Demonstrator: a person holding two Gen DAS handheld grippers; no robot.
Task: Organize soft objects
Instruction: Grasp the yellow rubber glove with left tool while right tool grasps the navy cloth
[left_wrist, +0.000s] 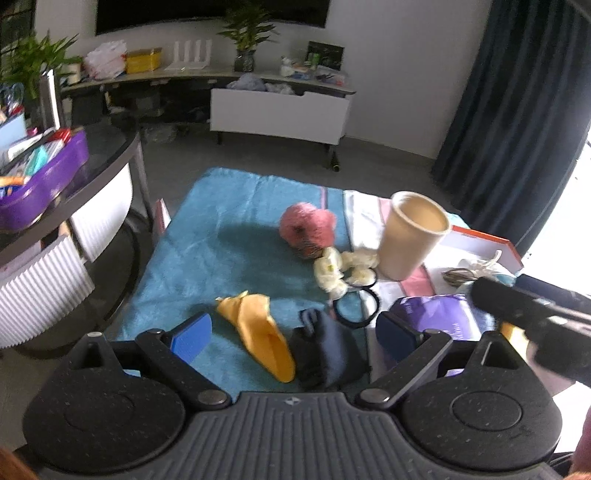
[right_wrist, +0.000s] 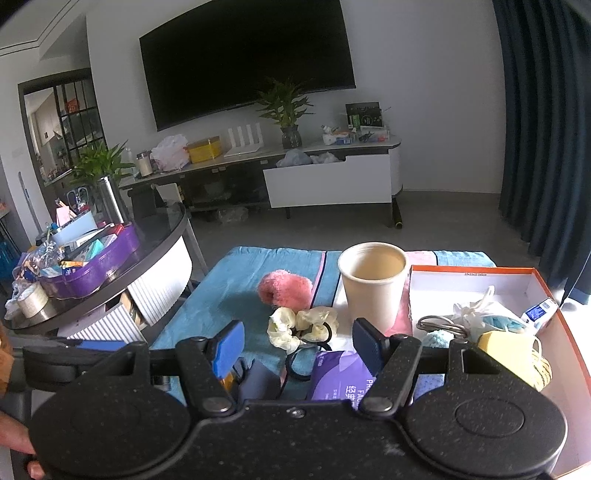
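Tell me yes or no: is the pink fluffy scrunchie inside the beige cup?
No, the pink fluffy scrunchie lies on the blue towel to the left of the beige cup, outside it.

Fluffy pink scrunchie (left_wrist: 307, 229), terry towel (left_wrist: 207, 251)

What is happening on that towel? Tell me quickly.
A person holds a gripper in each hand over a blue towel strewn with soft things. The left gripper is open above a yellow cloth and a dark cloth, gripping neither. The right gripper is also open and empty, near a cream scrunchie and a purple packet. A pink scrunchie and a beige cup lie beyond. An orange-rimmed box already holds a few items.
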